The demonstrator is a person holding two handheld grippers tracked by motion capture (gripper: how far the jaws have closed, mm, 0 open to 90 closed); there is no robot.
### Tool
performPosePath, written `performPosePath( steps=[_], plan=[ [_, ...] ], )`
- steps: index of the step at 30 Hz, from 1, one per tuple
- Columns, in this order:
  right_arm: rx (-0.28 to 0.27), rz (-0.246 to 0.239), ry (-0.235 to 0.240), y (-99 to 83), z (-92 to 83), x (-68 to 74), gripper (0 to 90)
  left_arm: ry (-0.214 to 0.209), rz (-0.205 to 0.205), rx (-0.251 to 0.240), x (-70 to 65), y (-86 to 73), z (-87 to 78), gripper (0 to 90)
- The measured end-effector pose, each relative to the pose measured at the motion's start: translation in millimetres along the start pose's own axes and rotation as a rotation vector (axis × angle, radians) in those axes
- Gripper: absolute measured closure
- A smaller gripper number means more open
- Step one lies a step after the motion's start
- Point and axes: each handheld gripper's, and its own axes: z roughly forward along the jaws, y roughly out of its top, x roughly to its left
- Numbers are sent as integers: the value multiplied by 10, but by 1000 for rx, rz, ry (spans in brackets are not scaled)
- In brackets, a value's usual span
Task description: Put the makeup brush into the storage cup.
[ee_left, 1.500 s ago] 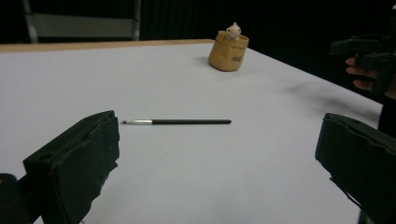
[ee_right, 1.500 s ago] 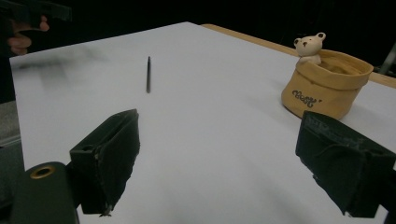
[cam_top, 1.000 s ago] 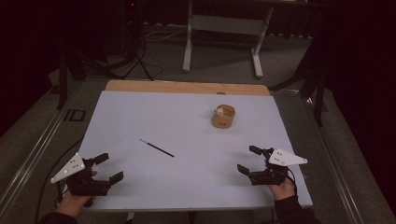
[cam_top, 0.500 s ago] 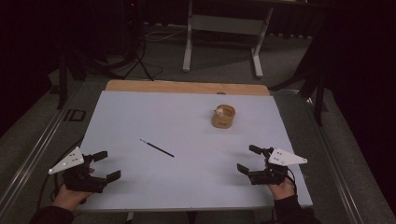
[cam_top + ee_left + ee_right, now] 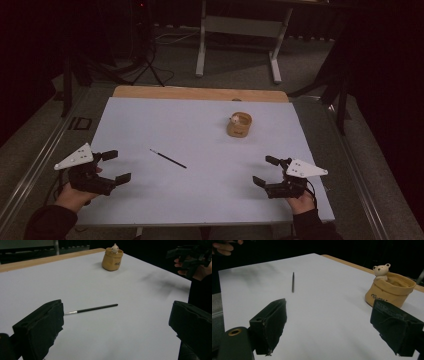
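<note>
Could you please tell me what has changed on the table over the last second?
The left gripper has drifted outward toward the table's left edge and lifted its plate a little; its jaws remain open and empty. The right gripper stayed open near the right front corner. The brush and the bear pot have not moved.

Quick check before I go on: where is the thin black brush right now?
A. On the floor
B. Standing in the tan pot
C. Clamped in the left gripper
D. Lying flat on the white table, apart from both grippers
D: the brush lies flat on the table, clear of the open left gripper, the right gripper and the pot.
</note>
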Motion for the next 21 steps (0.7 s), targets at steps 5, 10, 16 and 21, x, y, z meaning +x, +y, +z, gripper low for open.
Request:
performPosePath(
  steps=[5, 10, 16, 21],
  plan=[
    [2, 2, 3, 0, 5, 4, 136, -22, 29, 28, 12, 138, 79, 2],
    [4, 1, 6, 1, 9, 7, 136, -40, 67, 63, 21, 266, 171, 2],
    [4, 1, 9, 2, 13, 7, 136, -59, 103, 105, 38, 368, 263, 2],
    [5, -2, 10, 2, 17, 11, 136, -76, 137, 143, 27, 421, 331, 2]
  ],
)
